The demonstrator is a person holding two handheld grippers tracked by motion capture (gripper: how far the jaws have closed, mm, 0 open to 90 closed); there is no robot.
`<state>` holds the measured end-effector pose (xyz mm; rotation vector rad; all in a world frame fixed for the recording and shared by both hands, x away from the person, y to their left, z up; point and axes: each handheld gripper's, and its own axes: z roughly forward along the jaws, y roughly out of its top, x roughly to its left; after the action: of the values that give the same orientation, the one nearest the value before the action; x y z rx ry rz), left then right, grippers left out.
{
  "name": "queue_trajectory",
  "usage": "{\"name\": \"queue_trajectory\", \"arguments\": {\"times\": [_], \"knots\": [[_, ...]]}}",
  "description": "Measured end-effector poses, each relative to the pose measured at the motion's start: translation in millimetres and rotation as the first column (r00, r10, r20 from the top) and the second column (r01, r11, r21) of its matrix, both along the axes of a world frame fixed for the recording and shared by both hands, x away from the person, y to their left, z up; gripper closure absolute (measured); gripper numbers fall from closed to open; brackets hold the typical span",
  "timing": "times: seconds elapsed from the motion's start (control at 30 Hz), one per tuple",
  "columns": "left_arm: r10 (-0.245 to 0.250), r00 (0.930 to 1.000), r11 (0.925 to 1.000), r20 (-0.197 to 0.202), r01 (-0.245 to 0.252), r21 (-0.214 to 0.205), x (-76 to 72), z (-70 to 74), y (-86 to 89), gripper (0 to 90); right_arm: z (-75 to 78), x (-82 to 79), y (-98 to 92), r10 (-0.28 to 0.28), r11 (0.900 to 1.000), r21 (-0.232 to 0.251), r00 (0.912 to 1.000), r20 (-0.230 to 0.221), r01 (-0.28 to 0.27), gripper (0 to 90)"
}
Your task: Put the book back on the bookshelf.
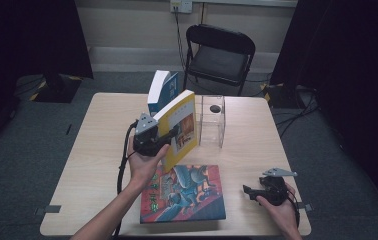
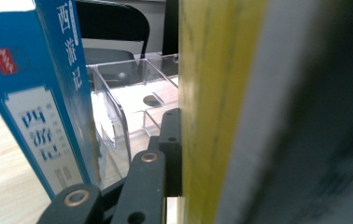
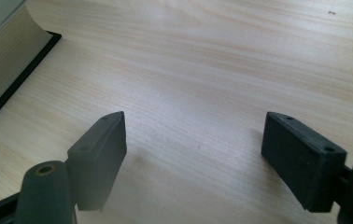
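Gripper (image 1: 169, 136) holds book (image 1: 183, 127) above table (image 1: 102, 140).

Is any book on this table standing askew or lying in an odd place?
The blue book stands alone, leaning, beside the clear rack, not inside it. The yellow book is tilted only because the left gripper holds it.

Place: a lab or studio room set up for recording.
Floor: grey carpet (image 1: 22, 150), with tape marks near the table's front corners.
Surround: black curtains (image 1: 27, 35) hang at the left and right sides.
Back wall: pale, with a socket (image 1: 181, 5) and cables running down from it.
Furniture: one light wooden table (image 1: 97, 150); a black folding chair (image 1: 219, 55) beyond its far edge.
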<state>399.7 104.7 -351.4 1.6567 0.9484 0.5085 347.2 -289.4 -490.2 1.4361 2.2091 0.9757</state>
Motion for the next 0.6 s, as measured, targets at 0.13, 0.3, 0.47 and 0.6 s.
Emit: {"name": "queue_trajectory", "arguments": {"times": [0.13, 0.3, 0.47, 0.6], "knots": [[0.043, 0.9991, 0.9987, 0.001, -0.043, 0.027, 12.6, -1.7, -9.0, 75.8, -5.0, -1.0, 3.8, -0.005, 0.9993, -0.036, 0.9985, 0.055, 0.007, 19.4], [0.063, 0.998, 0.9976, 0.001, -0.063, 0.03, 24.1, -7.9, -18.9, 75.8, -9.2, -2.4, 10.1, -0.012, 0.9978, -0.064, 0.9958, 0.09, 0.018, 15.3], [0.076, 0.9969, 0.9962, -0.02, -0.075, 0.043, 37.3, -16.1, -27.6, 75.8, -9.3, -2.3, 10.1, -0.012, 0.9978, -0.063, 0.9959, 0.09, 0.017, 15.2], [0.096, 0.9949, 0.9925, -0.03, -0.094, 0.078, 49.1, -25.8, -34.1, 75.8, -9.3, -2.3, 10.2, -0.012, 0.9978, -0.064, 0.9959, 0.09, 0.017, 15.2]]}}
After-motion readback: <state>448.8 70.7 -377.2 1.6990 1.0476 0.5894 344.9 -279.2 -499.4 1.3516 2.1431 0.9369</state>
